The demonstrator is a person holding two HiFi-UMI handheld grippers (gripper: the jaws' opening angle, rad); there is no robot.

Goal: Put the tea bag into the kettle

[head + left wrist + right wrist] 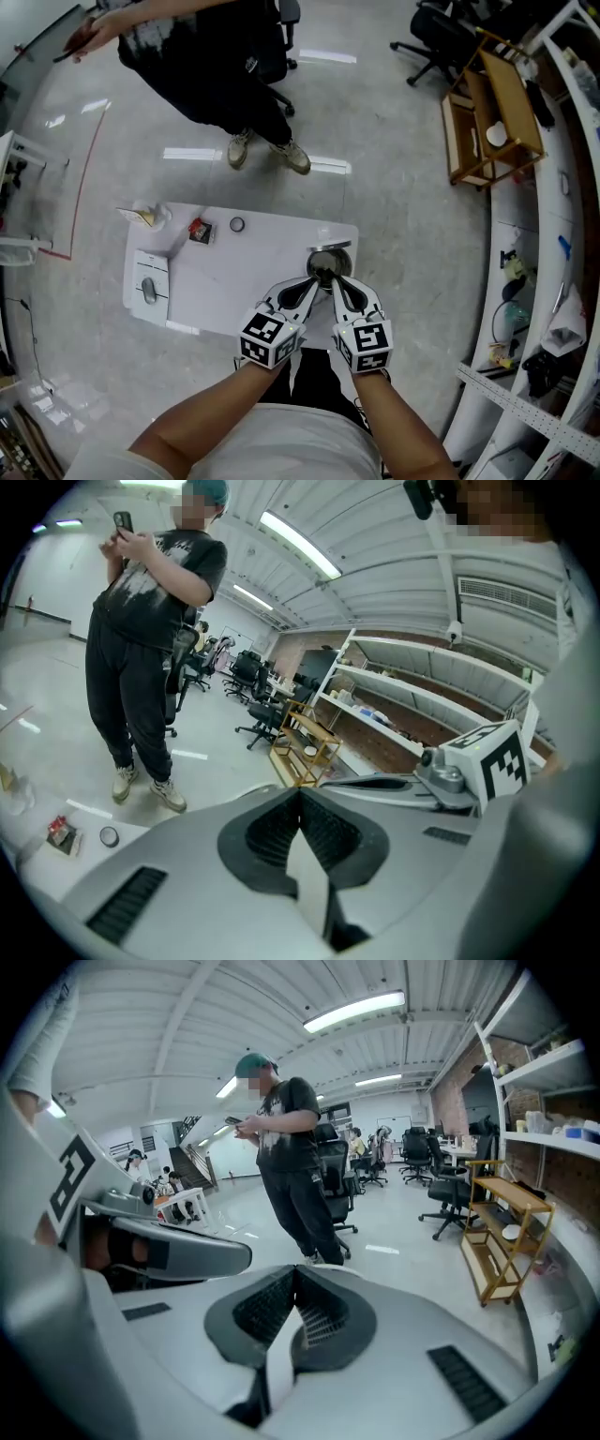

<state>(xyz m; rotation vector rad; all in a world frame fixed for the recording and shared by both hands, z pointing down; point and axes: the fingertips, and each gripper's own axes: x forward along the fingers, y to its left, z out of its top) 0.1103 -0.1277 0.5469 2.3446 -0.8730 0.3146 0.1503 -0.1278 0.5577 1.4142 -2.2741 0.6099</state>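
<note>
1. The tea bag (200, 230) is, I think, the small red and dark packet, though it is too small to be sure. It lies flat on the white table (244, 281), near the far edge.
2. A little ring (237, 224) lies just beside it, at its 3 o'clock.
3. The kettle (330, 253) stands on the same table. It is well apart from the packet, also out at its 3 o'clock.
4. Your left gripper (314, 280) and right gripper (335, 282) sit side by side at the kettle's 6 o'clock, with their tips over its top. Each one has its jaws pressed together, and neither holds the packet.
5. So the job looks to be at its very start. The tea bag is not picked up yet.
6. Next, you should spread one gripper's jaws and swing it out toward 9 o'clock from the kettle. Then go down to the packet.
7. The packet is thin and flat, so catch it by an edge. Then carry it back over the kettle.
</note>
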